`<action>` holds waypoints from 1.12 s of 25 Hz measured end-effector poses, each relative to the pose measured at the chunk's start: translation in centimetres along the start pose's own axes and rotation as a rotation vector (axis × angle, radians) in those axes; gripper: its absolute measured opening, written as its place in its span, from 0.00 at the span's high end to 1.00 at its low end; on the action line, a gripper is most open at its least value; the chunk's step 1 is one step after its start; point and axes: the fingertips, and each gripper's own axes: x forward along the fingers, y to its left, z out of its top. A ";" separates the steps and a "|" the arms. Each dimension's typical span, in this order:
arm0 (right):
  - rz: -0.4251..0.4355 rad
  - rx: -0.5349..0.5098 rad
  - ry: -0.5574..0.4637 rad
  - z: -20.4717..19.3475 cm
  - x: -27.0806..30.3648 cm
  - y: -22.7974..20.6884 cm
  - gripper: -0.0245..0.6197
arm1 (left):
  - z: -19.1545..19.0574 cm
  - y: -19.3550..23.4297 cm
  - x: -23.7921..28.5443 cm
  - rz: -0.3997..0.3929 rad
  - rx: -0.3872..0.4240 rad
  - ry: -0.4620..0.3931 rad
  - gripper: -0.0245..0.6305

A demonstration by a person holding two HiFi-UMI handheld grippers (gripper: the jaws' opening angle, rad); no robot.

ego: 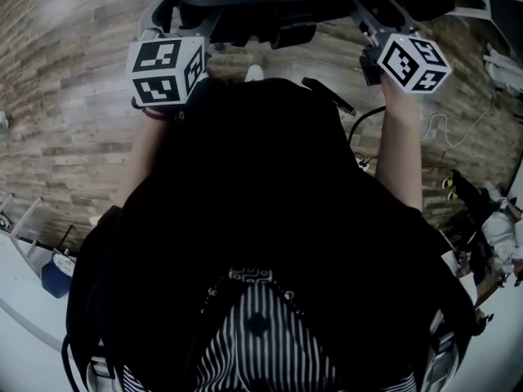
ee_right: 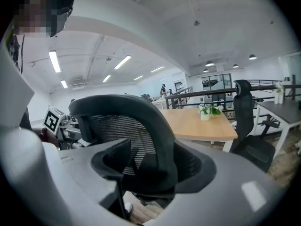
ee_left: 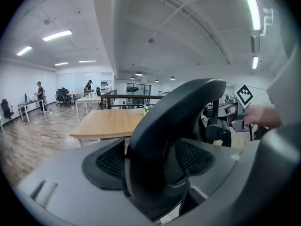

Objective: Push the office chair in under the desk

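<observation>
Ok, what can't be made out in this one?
- Head view: the office chair is cut off by the top edge, seat and wheels unseen; the person's dark top hides the wooden floor below.
- Left gripper view: the left gripper's own body hides the chair's lower half; people far back are too small.

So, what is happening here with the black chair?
A person stands behind a black mesh-backed office chair with a two-jaw gripper in each hand. The left gripper has one side of the backrest rim between its jaws; whether it presses is unclear. The right gripper is open around the other side. The light wooden desk stands beyond; the chair is not yet under it.
</observation>
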 end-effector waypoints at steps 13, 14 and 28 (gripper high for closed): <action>0.071 0.045 -0.028 1.3 2.5 -1.0 0.53 | 0.6 0.8 1.3 0.053 0.032 0.009 0.48; 0.071 0.037 -0.024 1.3 2.7 -1.0 0.53 | 0.6 0.8 1.4 0.053 0.032 0.009 0.48; -0.005 -0.018 -0.024 1.4 2.9 -1.3 0.64 | 1.0 1.6 1.7 0.089 0.033 0.010 0.48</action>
